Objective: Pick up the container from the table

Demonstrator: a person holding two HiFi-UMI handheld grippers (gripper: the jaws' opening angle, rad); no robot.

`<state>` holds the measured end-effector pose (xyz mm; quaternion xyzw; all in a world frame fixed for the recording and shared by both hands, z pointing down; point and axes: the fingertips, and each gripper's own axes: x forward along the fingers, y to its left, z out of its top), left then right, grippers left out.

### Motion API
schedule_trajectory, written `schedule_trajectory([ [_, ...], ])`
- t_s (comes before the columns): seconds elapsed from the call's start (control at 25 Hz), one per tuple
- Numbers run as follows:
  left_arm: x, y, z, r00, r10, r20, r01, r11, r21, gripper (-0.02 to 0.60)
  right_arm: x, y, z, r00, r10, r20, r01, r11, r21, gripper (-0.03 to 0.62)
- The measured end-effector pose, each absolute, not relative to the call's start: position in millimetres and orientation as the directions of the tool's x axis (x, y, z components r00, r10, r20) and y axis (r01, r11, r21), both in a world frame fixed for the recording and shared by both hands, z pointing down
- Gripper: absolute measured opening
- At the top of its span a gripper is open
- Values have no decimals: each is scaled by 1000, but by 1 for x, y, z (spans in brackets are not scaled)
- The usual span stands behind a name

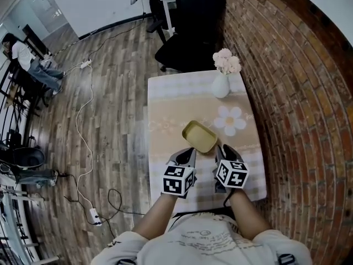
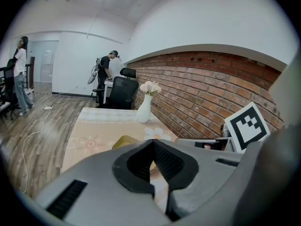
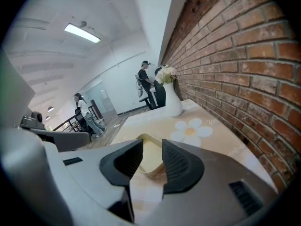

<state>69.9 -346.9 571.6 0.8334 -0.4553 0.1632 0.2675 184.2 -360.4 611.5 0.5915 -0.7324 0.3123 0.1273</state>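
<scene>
- The container [image 1: 199,136] was a shallow, yellowish rectangular tray. It lay open side up and empty near the middle of the cloth-covered table [image 1: 165,164], turned corner-on to us.
- We judged it light and thin-walled, stiff enough at the rim to hold its shape. Its sides looked smooth, so it could slip or tip if pinched only by a corner.
- To us the best hold looked like the near wall, with one pad inside the tray and one outside, taken well along the straight edge and not at the rounded corner. A second hold on the neighbouring wall would keep it level.
- The right gripper [image 3: 152,149] stood with its jaws apart and nothing between the pads. The container's near corner showed through the gap, just ahead of the tips and not yet touched.
- The left gripper [image 2: 153,144] had its jaws closed tip to tip and held nothing. The container's yellow edge peeked just above them, a little further on.
- In the head view both grippers sat side by side at the near edge of the container, pointing forward and down at it.
- Beyond the container a large daisy print [image 1: 230,120] marked the cloth. A white vase [image 1: 220,85] of pale flowers stood well apart at the far end.
- A brick wall [image 1: 298,93] ran along the right side of the table. A black office chair [image 1: 190,32] stood past its far end on the wooden floor [image 1: 110,93].
</scene>
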Motion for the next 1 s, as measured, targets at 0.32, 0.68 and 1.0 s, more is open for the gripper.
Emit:
schedule_trajectory([
  [0.32,67,-352,587,518,-670,532,-855,-409,317,5,181,-373,670,-274,-705,654,-910,-30,-414,203],
  [0.68,54,-356,597,492,-677,547,-870,-374,320,5,174,-384,714,-273,-613,741,-890,-131,-436,226],
  [1.0,44,-358,601,482,-678,555,-876,-363,317,5,171,-391,750,-237,-524,818,-904,-188,-383,210],
])
